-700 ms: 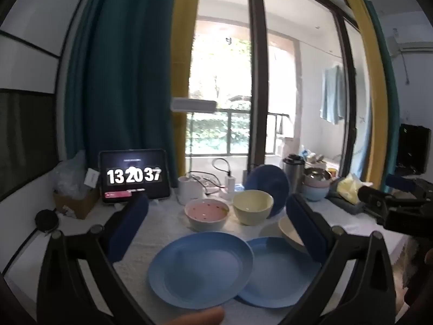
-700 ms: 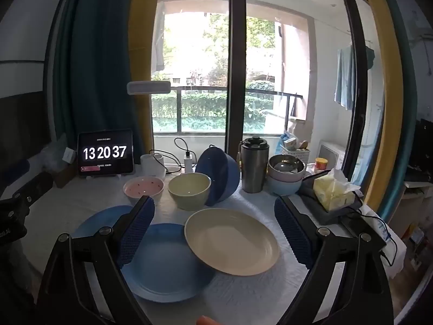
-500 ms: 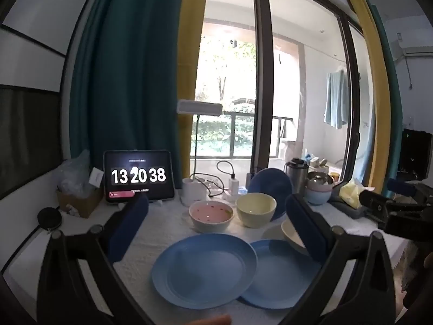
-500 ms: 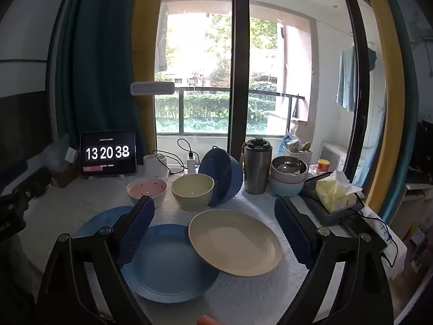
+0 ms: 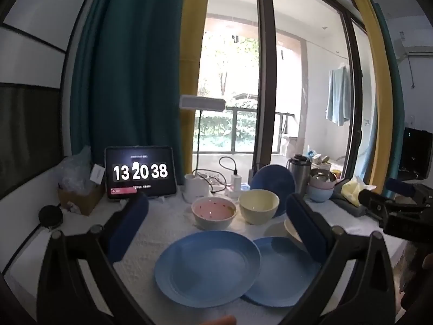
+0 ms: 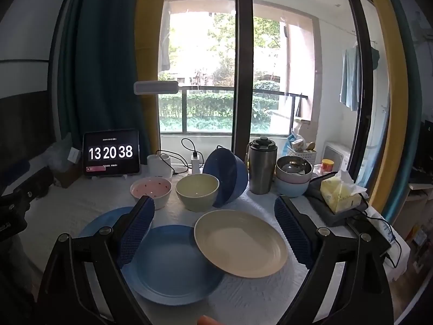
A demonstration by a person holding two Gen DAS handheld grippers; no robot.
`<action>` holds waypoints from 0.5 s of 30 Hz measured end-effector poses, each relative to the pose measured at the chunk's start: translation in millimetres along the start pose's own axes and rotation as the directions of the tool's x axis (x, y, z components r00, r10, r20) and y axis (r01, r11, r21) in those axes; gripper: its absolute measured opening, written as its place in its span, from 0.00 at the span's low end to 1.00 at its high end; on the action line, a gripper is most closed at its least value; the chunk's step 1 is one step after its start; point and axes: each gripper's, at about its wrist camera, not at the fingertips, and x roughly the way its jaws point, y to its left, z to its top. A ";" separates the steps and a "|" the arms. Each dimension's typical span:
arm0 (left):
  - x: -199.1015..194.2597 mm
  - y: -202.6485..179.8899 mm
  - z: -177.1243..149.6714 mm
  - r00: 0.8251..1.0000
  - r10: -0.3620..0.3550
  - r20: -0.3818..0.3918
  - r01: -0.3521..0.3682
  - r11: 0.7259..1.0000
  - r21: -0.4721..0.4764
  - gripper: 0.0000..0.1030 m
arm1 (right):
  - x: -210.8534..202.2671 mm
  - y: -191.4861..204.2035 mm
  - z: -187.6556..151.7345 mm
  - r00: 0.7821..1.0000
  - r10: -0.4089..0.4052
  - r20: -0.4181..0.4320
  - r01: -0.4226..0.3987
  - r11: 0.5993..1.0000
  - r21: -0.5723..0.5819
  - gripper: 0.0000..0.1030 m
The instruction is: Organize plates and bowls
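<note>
- The left claw (image 5: pixel 216 224) and right claw (image 6: pixel 215 224) both hung above the bench (image 6: pixel 257 292), released wide and grasping nothing.
- Nearest lay two blue plates (image 6: pixel 173 262), the left one (image 5: pixel 207 266) overlapping the other; a cream plate (image 6: pixel 240 243) rested tilted on the right blue plate's rim.
- Behind stood a pink bowl (image 6: pixel 151 189) and a yellow bowl (image 6: pixel 197 191), with a dark blue bowl (image 6: pixel 230 176) on edge just beside it.
- Farther back stood a tablet clock (image 6: pixel 111 155) and a steel flask (image 6: pixel 262 165).
</note>
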 end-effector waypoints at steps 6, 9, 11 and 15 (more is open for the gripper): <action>-0.8 1.3 -0.8 1.000 0.006 0.005 -0.006 1.000 0.002 1.00 | 2.4 4.6 0.0 1.000 0.005 -0.007 -0.006 1.000 -0.006 0.90; -0.5 1.1 -0.6 1.000 0.002 0.003 -0.002 1.000 0.001 1.00 | 3.5 5.7 0.3 1.000 0.006 -0.012 -0.006 1.000 -0.005 0.90; -0.4 0.8 -0.9 1.000 0.001 0.003 -0.001 1.000 0.001 1.00 | 4.1 6.6 0.5 1.000 0.005 -0.014 -0.005 1.000 -0.005 0.90; 1.7 1.0 -0.9 1.000 -0.004 -0.003 0.004 1.000 0.001 1.00 | 5.0 6.2 0.3 1.000 0.002 -0.014 -0.002 1.000 -0.004 0.90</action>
